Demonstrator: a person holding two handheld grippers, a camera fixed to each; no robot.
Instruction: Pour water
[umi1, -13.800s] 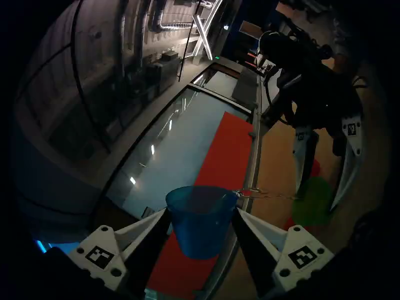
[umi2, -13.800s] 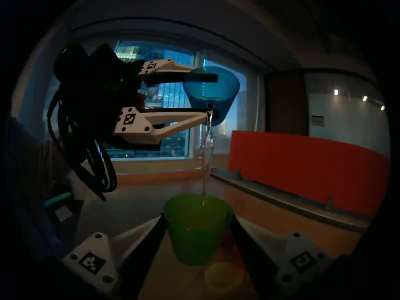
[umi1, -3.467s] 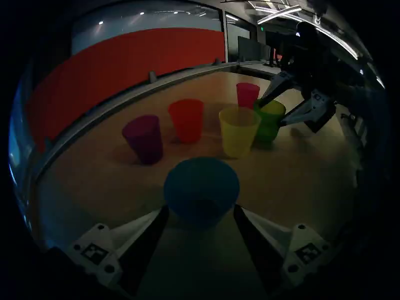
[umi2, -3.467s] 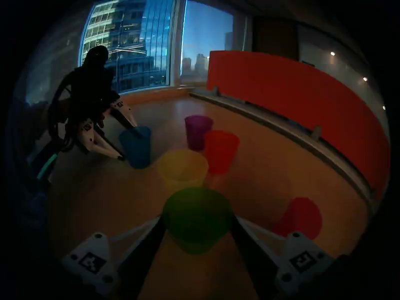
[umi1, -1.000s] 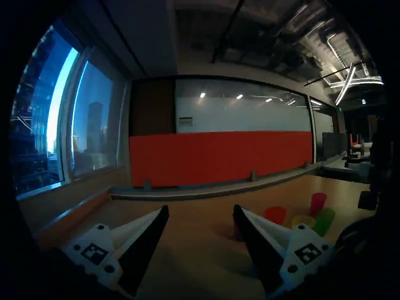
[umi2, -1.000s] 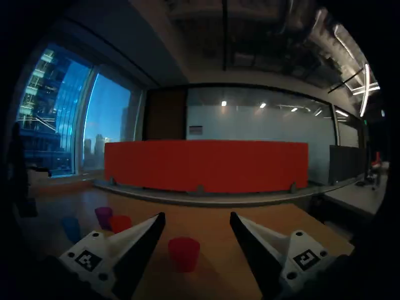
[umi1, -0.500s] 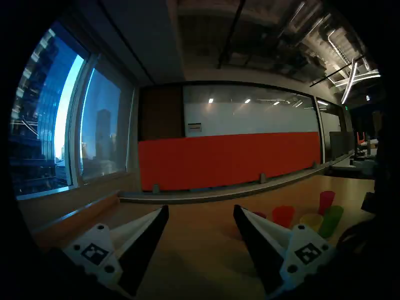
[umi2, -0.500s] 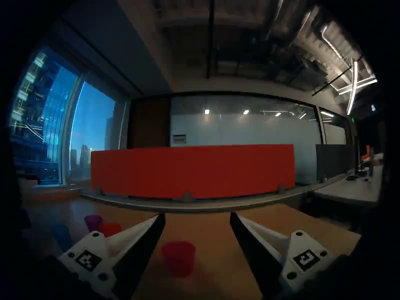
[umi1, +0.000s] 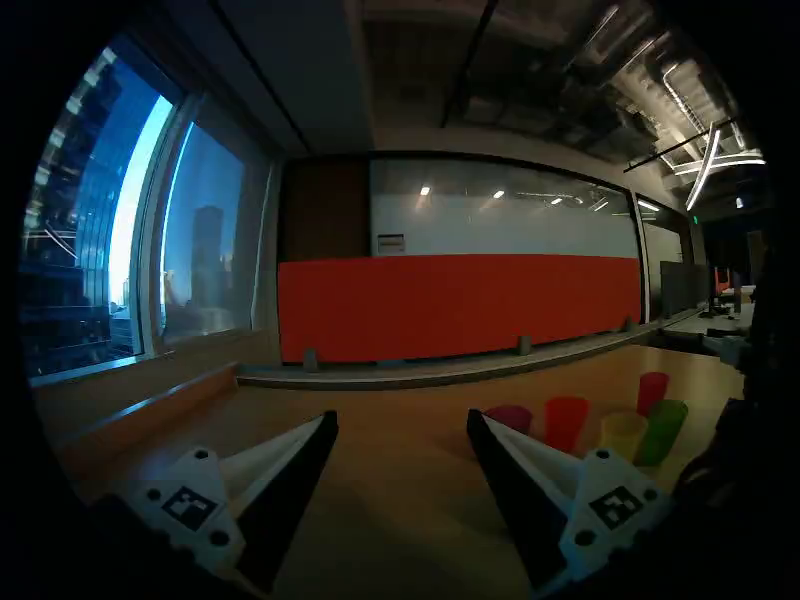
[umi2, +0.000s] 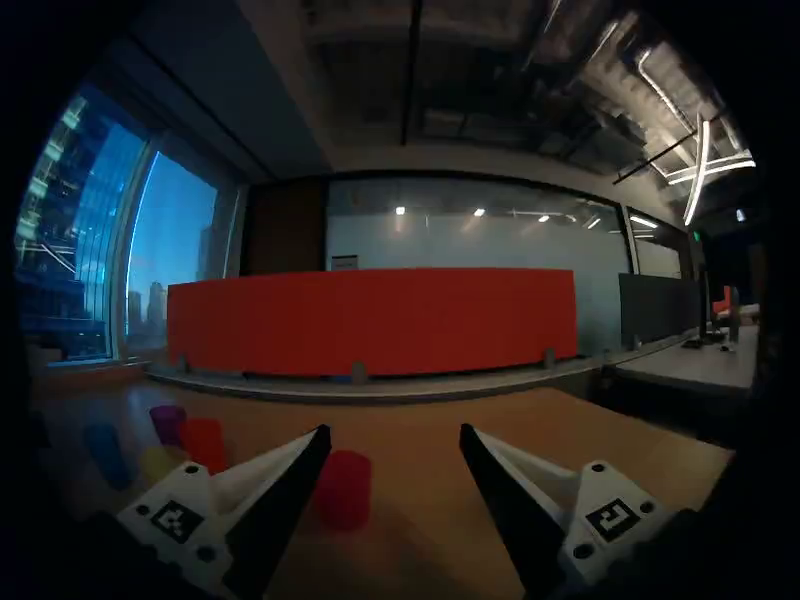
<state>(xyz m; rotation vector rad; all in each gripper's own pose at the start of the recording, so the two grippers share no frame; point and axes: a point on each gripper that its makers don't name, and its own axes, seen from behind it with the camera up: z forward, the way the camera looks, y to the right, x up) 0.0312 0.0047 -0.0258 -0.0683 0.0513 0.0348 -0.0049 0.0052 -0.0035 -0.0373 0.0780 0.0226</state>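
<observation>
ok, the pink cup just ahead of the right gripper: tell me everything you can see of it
The pink cup is a plain tumbler, plastic by its look. It stands upright on the wooden table, alone, apart from the other cups. One of the right gripper's fingers hides its left edge; nothing grips it. Contents can't be seen.

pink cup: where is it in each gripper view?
Left gripper view: pink cup at the far right, just behind the green cup.
Right gripper view: pink cup low, left of centre, apart from the other cups.
Shared landmark: the red partition along the table's far edge.
</observation>
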